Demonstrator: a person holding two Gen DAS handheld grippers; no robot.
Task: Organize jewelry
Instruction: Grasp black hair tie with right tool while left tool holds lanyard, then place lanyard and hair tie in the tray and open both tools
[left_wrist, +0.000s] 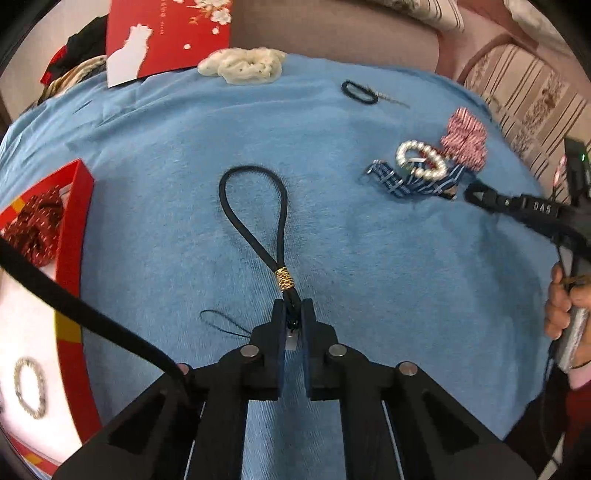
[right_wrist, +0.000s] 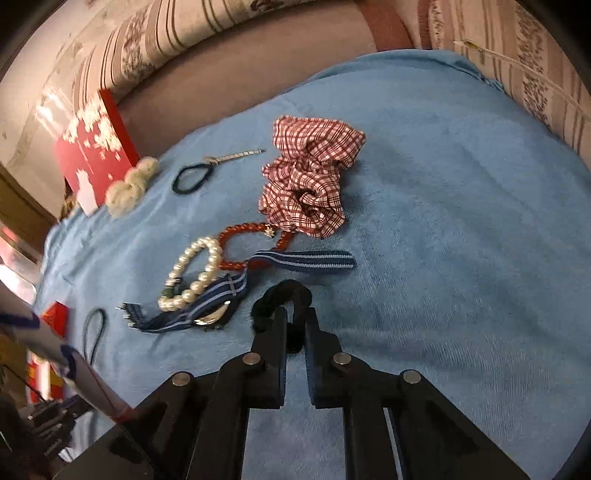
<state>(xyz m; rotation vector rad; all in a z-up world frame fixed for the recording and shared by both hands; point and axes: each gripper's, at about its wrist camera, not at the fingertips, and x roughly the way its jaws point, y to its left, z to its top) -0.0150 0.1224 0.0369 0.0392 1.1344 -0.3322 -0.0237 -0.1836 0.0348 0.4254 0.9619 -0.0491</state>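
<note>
My left gripper (left_wrist: 293, 314) is shut on the knotted end of a black cord strap (left_wrist: 255, 218) with a gold wrap; its loop lies on the blue cloth (left_wrist: 332, 240) ahead. My right gripper (right_wrist: 295, 321) is shut on a black hair tie (right_wrist: 282, 299) low over the cloth; it also shows in the left wrist view (left_wrist: 476, 194). Beside it lie a pearl bracelet (right_wrist: 192, 273), a red bead bracelet (right_wrist: 251, 240), a blue striped watch strap (right_wrist: 306, 260) and a red checked scrunchie (right_wrist: 310, 177).
A red box (left_wrist: 70, 258) at the left holds a dark red scrunchie (left_wrist: 37, 229) and a bead bracelet (left_wrist: 29, 387). Its red lid (left_wrist: 166, 33), a white scrunchie (left_wrist: 243, 66) and a thin black hair tie (left_wrist: 358, 92) with a hair clip lie at the far edge.
</note>
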